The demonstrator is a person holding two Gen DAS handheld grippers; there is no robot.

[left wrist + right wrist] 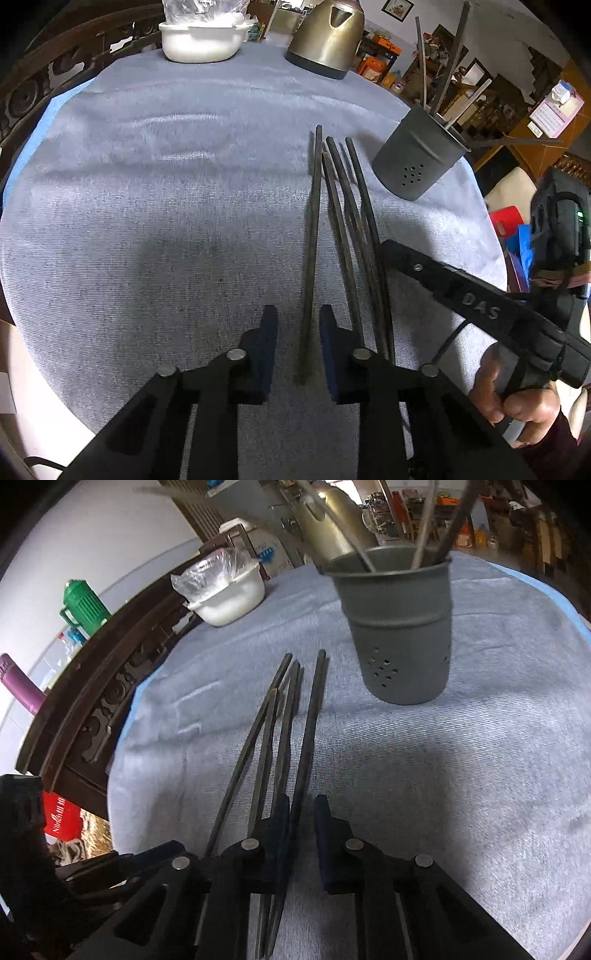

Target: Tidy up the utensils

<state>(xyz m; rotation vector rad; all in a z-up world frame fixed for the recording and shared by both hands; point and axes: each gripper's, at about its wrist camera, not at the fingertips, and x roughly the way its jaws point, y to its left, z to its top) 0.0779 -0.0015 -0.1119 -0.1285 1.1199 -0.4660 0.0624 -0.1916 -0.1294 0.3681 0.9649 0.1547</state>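
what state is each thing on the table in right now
chopsticks: four loose, flat on the cloth
holder: upright, several sticks inside
kettle: upright, lid shut
bowl: plastic-covered
left gripper: straddling one chopstick, gaps both sides
right gripper: straddling another, not clamped

The chopsticks (314,240) are dark brown, nearly black. The holder (400,627) is matte grey, dotted low down with a cluster of small holes. The cloth (166,221) is pale blue-grey with a fine woven grain and a brighter blue edge. The kettle (327,35) is brushed bronze on a dark base; the bowl (201,40) is white; the jug (83,603) is green.
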